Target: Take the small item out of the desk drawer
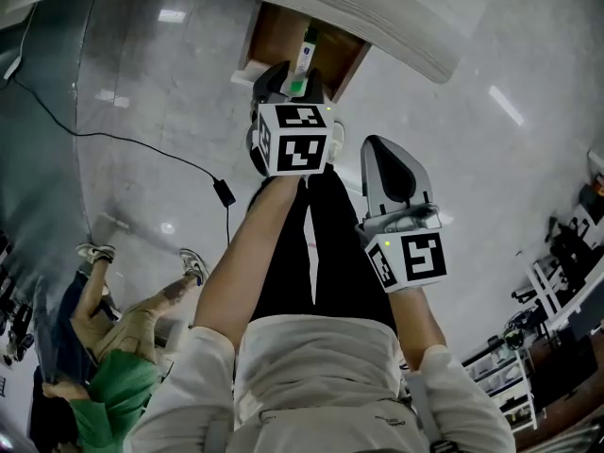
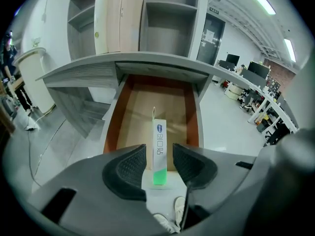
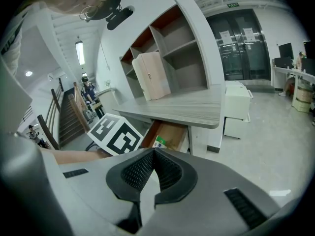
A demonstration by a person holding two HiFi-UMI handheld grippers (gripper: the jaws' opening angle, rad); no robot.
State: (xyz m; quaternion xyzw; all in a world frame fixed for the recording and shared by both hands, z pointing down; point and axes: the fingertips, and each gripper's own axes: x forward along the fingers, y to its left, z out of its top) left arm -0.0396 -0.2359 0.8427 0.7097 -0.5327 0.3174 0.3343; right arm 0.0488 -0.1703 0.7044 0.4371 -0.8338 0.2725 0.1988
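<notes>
A slim white box [image 2: 159, 141] with a green lower end stands upright between the jaws of my left gripper [image 2: 159, 154]. A narrow gap shows on each side of it, so the pads are not pressing and the gripper is open. The box is at the front of the open wooden drawer [image 2: 140, 107] under the grey desk [image 2: 93, 68]. From the head view the left gripper [image 1: 288, 81] reaches into the drawer [image 1: 274, 36], with the box [image 1: 304, 59] at its tips. My right gripper [image 1: 389, 159] hangs back, shut and empty [image 3: 153, 151]; its camera sees the box [image 3: 160, 142] in the drawer.
Shelves and a pale cupboard [image 2: 119, 18] rise above the desk. A black cable with an adapter [image 1: 225, 192] trails over the floor at left. A person in green [image 1: 113, 376] is at lower left. A white cabinet [image 3: 237, 109] stands right of the desk.
</notes>
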